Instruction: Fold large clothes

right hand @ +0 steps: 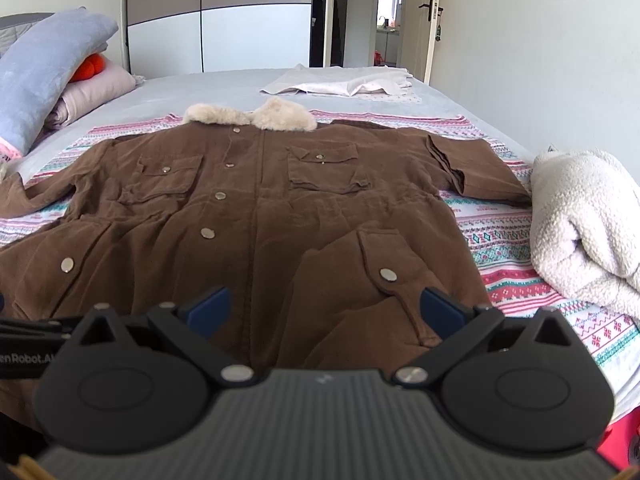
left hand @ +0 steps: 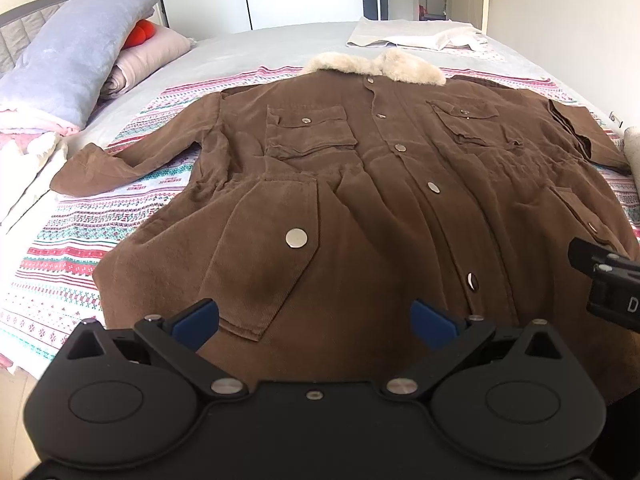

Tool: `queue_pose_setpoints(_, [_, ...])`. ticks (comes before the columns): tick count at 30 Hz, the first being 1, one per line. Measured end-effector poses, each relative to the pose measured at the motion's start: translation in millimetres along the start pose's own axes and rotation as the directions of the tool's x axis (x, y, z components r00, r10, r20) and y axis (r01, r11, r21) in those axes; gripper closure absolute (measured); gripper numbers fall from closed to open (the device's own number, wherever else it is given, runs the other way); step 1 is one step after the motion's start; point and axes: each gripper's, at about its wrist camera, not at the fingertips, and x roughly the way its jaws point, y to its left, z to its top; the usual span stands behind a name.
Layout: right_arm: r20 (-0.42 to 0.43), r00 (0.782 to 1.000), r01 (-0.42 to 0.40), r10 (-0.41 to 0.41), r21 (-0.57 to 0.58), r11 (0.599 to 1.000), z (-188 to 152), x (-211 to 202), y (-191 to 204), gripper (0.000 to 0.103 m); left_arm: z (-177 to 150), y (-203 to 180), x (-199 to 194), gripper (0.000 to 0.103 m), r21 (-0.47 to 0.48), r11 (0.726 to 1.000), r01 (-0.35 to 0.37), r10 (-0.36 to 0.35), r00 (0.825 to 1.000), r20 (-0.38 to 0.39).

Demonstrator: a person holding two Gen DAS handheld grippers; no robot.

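Note:
A large brown coat [left hand: 360, 184] with a cream fur collar [left hand: 376, 65] lies flat and face up on a patterned blanket [left hand: 68, 256], sleeves spread out. It also shows in the right wrist view [right hand: 256, 216] with its collar [right hand: 252, 117]. My left gripper [left hand: 314, 322] is open and empty, just above the coat's lower left pocket. My right gripper [right hand: 326, 312] is open and empty, just above the coat's lower right pocket; its body shows at the right edge of the left wrist view [left hand: 612, 284].
The bed [right hand: 208, 88] holds a stack of pillows and a blue blanket [left hand: 76, 60] at the far left, a folded white cloth [right hand: 344, 82] at the far end, and a rolled cream fleece [right hand: 584, 224] by the coat's right sleeve. A wardrobe [right hand: 216, 16] stands behind.

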Motion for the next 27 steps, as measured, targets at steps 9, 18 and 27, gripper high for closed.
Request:
queue_pose_setpoints(9, [-0.004,1.000,-0.002,0.002,-0.002,1.000,1.0,2.0,1.9,0.000,0.6,0.9,0.1,0.000,-0.003,1.000,-0.009,0.009,1.000,-0.002])
queue_pose_setpoints(18, [-0.013,1.000,0.002,-0.002,-0.003,1.000,0.3,4.1,2.6,0.000,-0.1,2.3,0.8,0.000,-0.009,1.000,-0.010,0.010,1.000,-0.005])
queue_pose_setpoints(27, [-0.025,1.000,-0.002,0.002,-0.001,1.000,-2.0,7.0,2.6,0.000,-0.8,4.1,2.3,0.000,-0.015,1.000,-0.011,0.011,1.000,-0.008])
